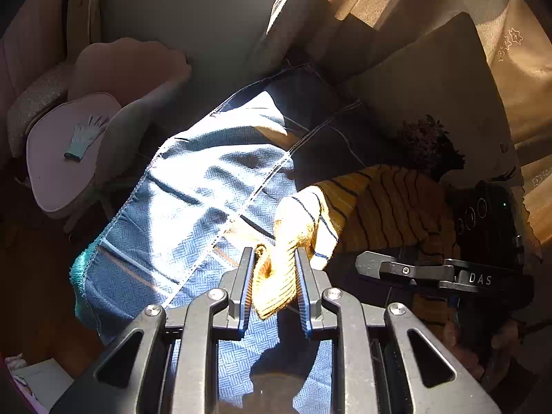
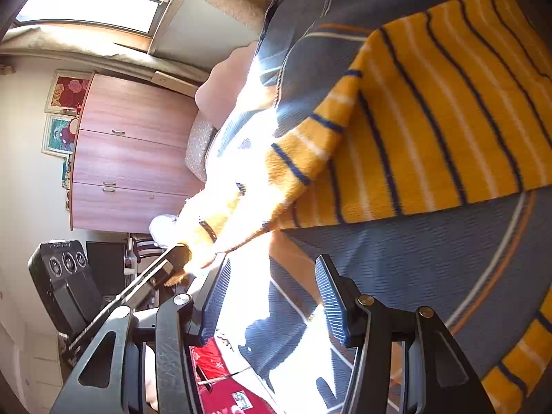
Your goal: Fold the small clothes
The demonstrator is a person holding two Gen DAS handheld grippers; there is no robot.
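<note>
**Sleeve of striped sweater gripped over a blue blanket**

Sunlight falls hard across a blue woven blanket (image 1: 193, 186) with thin white and orange lines, which covers the work surface. On it lies a small yellow sweater (image 2: 448, 110) with dark blue and white stripes, its body spread flat and one sleeve pulled out toward the blanket's bright, washed-out patch.

The left gripper (image 1: 275, 286) is closed on the cuff end of that sleeve; the knit is bunched between its two ribbed pads and lifted off the blanket. The right gripper (image 2: 272, 296) has its jaws spread wide with nothing between them, just beside the left one and above bare blanket below the sweater's lower edge. In the left wrist view it appears from the side, at the right.

Around the surface, the left wrist view shows a pale pink chair (image 1: 86, 131) with a light green glove (image 1: 84, 136) lying on its seat, a dark cushion (image 1: 431, 96) against beige fabric, and a dark crinkled item near the sweater's far side. The right wrist view shows a window (image 2: 96, 3), a wooden cabinet (image 2: 131, 151) with drawers, framed pictures (image 2: 65, 114) on a white wall, and red fabric (image 2: 214, 376) low in the frame.
</note>
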